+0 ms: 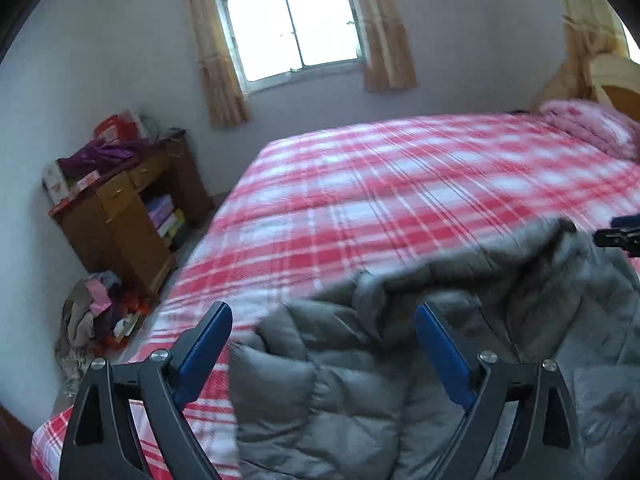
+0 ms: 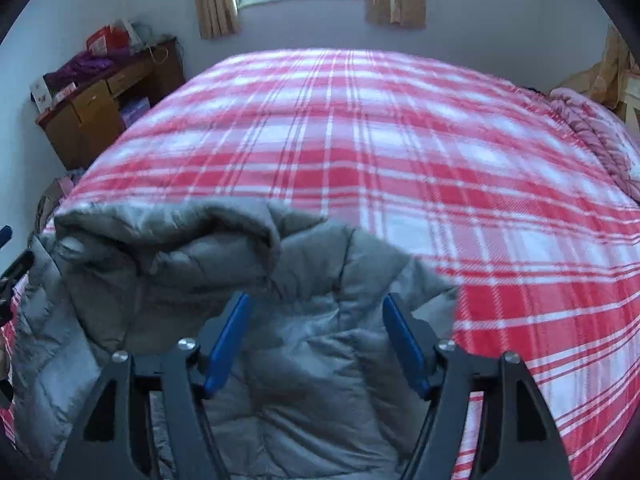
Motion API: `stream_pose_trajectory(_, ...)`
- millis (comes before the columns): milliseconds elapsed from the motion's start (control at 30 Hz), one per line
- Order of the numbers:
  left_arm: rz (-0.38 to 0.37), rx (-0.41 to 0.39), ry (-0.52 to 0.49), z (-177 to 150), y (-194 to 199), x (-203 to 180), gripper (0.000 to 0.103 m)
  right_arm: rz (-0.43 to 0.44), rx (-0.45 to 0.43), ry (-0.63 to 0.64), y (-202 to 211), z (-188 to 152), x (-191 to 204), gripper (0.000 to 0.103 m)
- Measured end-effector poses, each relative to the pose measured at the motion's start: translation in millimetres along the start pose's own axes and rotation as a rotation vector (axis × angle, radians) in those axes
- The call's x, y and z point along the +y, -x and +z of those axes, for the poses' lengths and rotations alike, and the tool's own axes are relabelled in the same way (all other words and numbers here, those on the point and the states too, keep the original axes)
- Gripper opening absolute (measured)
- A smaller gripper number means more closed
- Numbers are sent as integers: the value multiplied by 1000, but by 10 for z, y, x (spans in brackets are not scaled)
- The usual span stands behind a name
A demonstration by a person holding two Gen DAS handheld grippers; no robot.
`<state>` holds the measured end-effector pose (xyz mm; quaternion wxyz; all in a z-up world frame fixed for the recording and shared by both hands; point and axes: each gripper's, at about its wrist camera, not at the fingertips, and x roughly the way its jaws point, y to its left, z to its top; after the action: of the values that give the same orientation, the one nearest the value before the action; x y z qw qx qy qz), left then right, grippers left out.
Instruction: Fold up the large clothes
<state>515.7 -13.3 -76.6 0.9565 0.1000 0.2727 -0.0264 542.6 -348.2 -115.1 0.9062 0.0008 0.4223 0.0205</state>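
Two claws hang over one grey puffer jacket (image 1: 400, 360) that lies on a bed covered with a red-and-white plaid blanket (image 1: 400, 184). Left claw (image 1: 324, 344): released, its blue pads spread wide with nothing pressed between them; the jacket's quilted body lies below and ahead of it, and a rolled, bunched edge of the jacket sits just beyond its right pad. Right claw (image 2: 316, 332): also released, jaws apart, with the jacket's padded panels beneath and between the fingers but not pinched. A folded-over hump of the jacket rises just ahead and to the left of the right claw. Far beyond both, against the wall, stands a wooden cabinet (image 1: 120, 216) with a window (image 1: 292, 24) above the bed's far side.
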Motion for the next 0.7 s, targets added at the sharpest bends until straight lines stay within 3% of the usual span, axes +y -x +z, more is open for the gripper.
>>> stream_pose_trajectory(133, 108, 25, 111, 311, -286, 93, 93, -19, -89, -40, 140, 276, 44, 70)
stream_pose_trajectory(300, 63, 103, 178, 510, -746, -59, 93, 57, -112, -162, -58, 668, 161, 70)
stream_pose_trajectory(367, 65, 136, 135, 412, -847, -179, 93, 63, -90, -146, -195, 708, 280, 70)
stream_pose_trajectory(500, 86, 182, 58, 71, -999, -333, 93, 111, 0, -50, -505, 511, 551, 70)
stream_pose_trajectory(700, 56, 215, 87, -186, -1152, -309, 93, 85, 45, 26, -739, 86, 609, 68)
